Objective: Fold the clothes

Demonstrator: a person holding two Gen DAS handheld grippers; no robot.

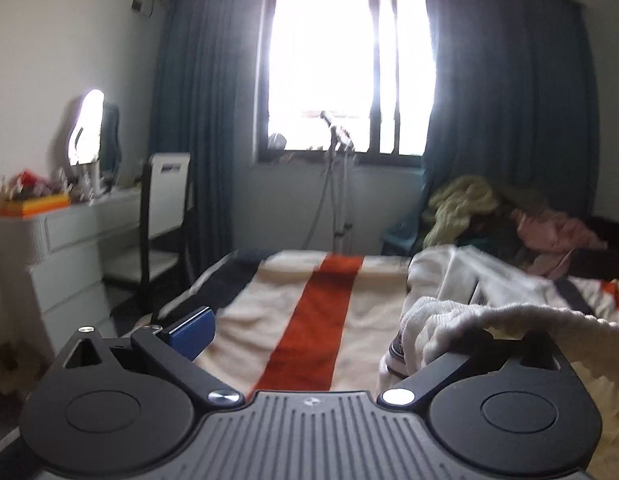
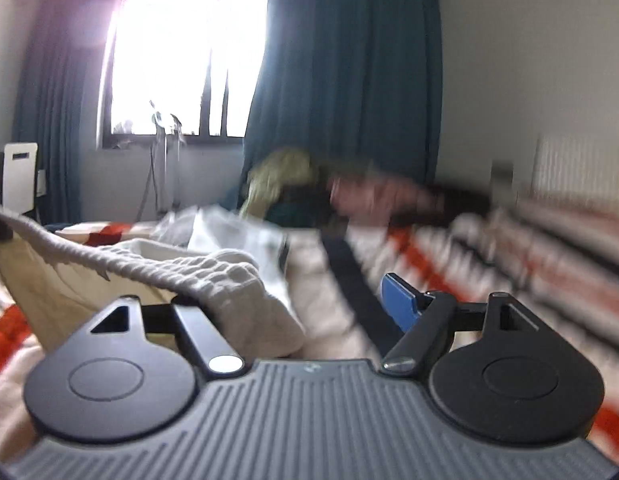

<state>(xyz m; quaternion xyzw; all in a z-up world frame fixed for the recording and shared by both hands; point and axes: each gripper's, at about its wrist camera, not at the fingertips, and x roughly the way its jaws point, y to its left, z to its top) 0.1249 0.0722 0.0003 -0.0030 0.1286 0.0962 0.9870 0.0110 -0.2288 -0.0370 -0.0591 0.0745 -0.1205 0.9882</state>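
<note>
Both wrist views sit low over the bed [image 1: 309, 312], facing the window [image 1: 349, 72], sharing its far edge.

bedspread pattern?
Cream bedspread with broad orange-red and dark stripes; clearest in left wrist view.

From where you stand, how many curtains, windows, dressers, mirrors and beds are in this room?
Curtains: 2
Window: 1
Dresser: 1
Mirror: 1
Bed: 1
Total: 6
</note>
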